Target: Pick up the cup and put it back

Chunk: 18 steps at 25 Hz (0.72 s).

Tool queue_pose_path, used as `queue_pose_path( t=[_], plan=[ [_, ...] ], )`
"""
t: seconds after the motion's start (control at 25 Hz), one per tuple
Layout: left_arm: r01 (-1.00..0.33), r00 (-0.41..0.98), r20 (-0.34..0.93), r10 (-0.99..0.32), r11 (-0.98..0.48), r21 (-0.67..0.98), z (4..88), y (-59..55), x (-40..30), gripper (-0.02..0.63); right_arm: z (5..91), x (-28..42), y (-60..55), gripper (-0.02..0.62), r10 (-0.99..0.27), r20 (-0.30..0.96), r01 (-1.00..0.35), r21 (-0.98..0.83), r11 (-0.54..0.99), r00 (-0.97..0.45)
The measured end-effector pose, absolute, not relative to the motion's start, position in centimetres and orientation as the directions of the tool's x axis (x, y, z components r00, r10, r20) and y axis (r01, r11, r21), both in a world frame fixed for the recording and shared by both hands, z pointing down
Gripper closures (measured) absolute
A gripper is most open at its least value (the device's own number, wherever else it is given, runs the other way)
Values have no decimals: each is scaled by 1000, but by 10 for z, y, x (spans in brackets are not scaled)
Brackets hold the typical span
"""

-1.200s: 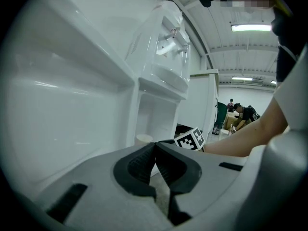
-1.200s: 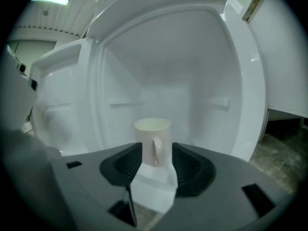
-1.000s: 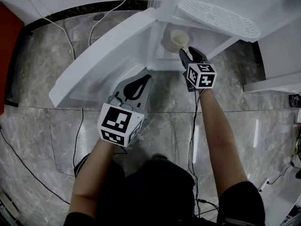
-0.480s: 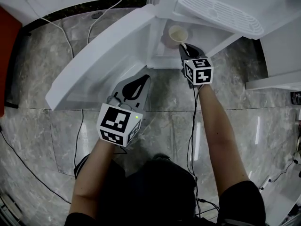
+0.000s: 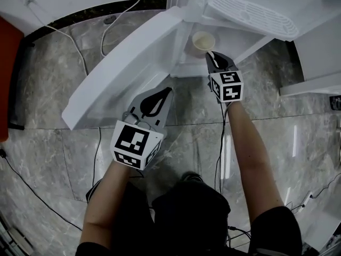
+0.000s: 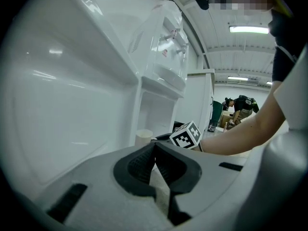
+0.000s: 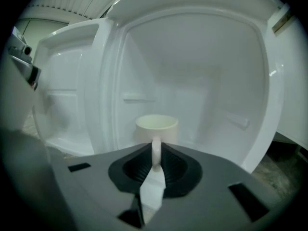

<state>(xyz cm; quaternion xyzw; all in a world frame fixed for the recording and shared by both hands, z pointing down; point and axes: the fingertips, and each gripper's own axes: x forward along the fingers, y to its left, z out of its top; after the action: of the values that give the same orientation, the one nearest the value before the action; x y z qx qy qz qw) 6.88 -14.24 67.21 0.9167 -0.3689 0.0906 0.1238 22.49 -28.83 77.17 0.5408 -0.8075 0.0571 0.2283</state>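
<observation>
A cream cup stands inside the lower compartment of a white water dispenser, its handle turned toward me. In the right gripper view the cup sits just beyond the jaws, and its handle is pinched between the pads. My right gripper has just been closing and is shut on that handle. My left gripper hangs back over the floor beside the open door, shut with nothing in it. From the left gripper view the cup shows small, next to the right gripper's marker cube.
The compartment door swings out to the left. A grilled drip tray juts out above the compartment. Cables trail across the marble floor. A red object sits at the left edge. People work in the far background.
The right gripper's jaws stood apart just short of the cup; they have reached in and closed on its handle. The left gripper has stayed where it was.
</observation>
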Motion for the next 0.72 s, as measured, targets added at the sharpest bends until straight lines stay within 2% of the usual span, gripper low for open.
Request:
queue_pose_path(
  t=[0.24,0.4,0.72],
  plan=[
    [-665,746,234,-624,-719,204,658,-127,59,597,739,214,-254,551,-870,393,-922,117,369,-298],
    [-656,753,262,-603,-719,231,636,-109,48,597,704,210,-219,551,-893,374,-955,58,291,-249],
    [-662,745,328,-581,-702,262,548,-56,10,597,616,188,-129,551,-884,432,-983,-34,181,-177]
  ],
)
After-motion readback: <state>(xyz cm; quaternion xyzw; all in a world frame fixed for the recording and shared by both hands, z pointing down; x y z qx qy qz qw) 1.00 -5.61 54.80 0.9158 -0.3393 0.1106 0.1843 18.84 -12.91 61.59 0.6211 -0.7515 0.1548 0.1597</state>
